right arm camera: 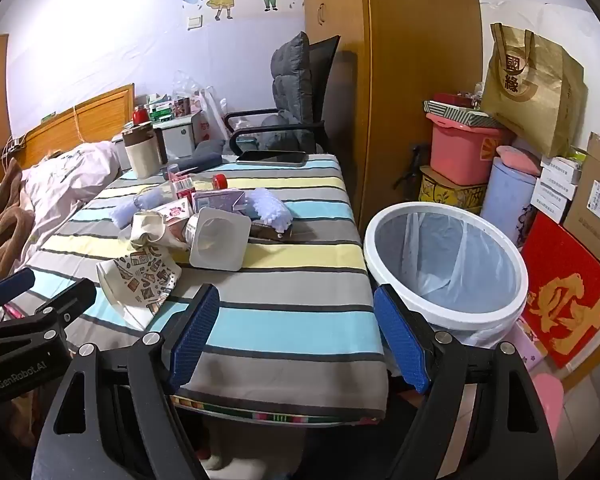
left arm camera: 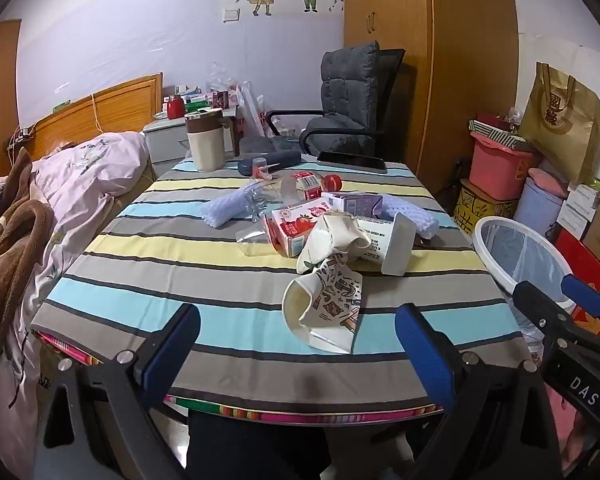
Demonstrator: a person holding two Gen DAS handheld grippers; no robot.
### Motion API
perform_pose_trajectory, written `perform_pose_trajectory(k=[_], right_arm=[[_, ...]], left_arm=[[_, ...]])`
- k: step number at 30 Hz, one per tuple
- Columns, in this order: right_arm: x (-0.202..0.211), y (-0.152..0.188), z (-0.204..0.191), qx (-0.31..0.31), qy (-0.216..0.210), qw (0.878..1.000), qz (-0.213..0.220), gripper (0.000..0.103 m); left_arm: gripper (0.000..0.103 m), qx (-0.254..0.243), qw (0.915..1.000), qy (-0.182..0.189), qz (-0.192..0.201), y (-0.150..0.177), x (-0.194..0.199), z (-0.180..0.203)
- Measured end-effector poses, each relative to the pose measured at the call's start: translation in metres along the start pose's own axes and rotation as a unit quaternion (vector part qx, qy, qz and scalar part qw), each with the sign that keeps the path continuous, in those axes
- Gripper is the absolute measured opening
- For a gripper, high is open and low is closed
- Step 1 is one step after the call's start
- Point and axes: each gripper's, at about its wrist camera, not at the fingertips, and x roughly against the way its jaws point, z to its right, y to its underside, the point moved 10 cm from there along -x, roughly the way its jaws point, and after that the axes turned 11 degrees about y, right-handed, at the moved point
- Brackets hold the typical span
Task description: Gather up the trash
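A surface (left arm camera: 148, 264) covered by a cloth striped in grey, blue and yellow fills the middle of both views. Trash lies in a loose heap toward its far half. Nearest the viewer is a crushed paper cup (left arm camera: 324, 308) with a cartoon print, lying on its side. Just behind it is a second crumpled cup (left arm camera: 332, 236), touching a red and white carton (left arm camera: 290, 228) and a white square tub (right arm camera: 220, 240) tipped on its side. Farther back are a purple box (left arm camera: 356, 202), two pieces of white foam netting (left arm camera: 224, 210), and a clear bottle (left arm camera: 300, 184) with a red cap, lying down.

At the far edge stand a beige mug (left arm camera: 206, 140) with a brown lid, a dark case (left arm camera: 268, 160) and a flat phone (left arm camera: 352, 162).

A white bin (right arm camera: 448, 260) lined with a clear bag stands on the floor just beside the surface's right edge.

The left claw (left arm camera: 298, 354) hovers over the near edge of the surface, its blue-padded fingers spread wide with nothing between them. The right claw (right arm camera: 296, 338) hovers over the near right corner, also spread wide and empty, the bin just beyond its right finger.

A bed (left arm camera: 80, 176) with pink bedding lies to the left; an office chair (left arm camera: 348, 100) sits behind the surface.
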Motion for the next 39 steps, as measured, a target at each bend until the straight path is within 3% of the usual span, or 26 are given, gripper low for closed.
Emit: perform_pose_trajectory(k=[39], right_arm=[[0.003, -0.003, -0.005, -0.012, 0.008, 1.0, 0.002, 0.08]], left_arm=[[0.099, 0.005, 1.0, -0.005, 0.002, -0.002, 0.002, -0.009]])
